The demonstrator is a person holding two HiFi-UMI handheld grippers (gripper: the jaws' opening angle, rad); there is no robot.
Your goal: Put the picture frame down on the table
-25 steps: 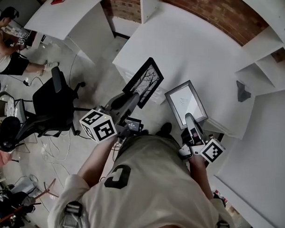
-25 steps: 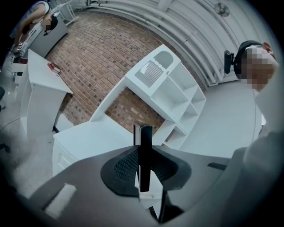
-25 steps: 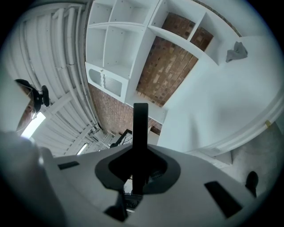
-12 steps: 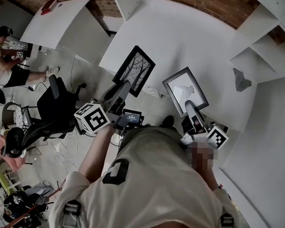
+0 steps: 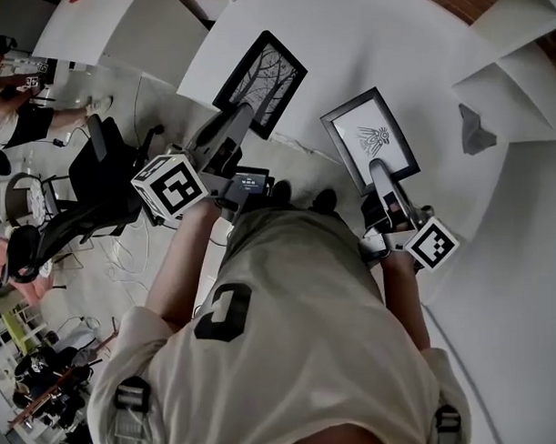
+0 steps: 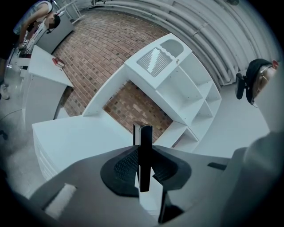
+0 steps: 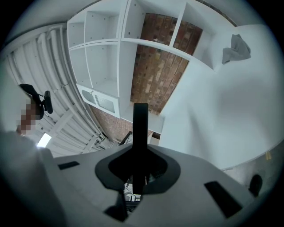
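The left claw (image 5: 245, 115) is clamped on the lower edge of the tree frame (image 5: 262, 84), which stands tilted at the upper middle of the head view, over the near edge of the table (image 5: 357, 46). The right claw (image 5: 380, 167) is clamped on the lower edge of the white frame (image 5: 370, 138), just right of centre and likewise tilted over the table. In each gripper view the held frame shows edge-on, upright between pads that press on both its faces.

A second ago both frames sat lower in the picture, near its middle, with a band of brick wall above them. Now they lie higher against the table, and the brick is almost out at the top. Neither grip has changed.

Both frames are thin, flat rectangles with dark mouldings. One holds a print of bare branches, the other a pale sheet with a small dark emblem. The table is smooth and white. Each marker cube (image 5: 168, 185) is white with black squares.
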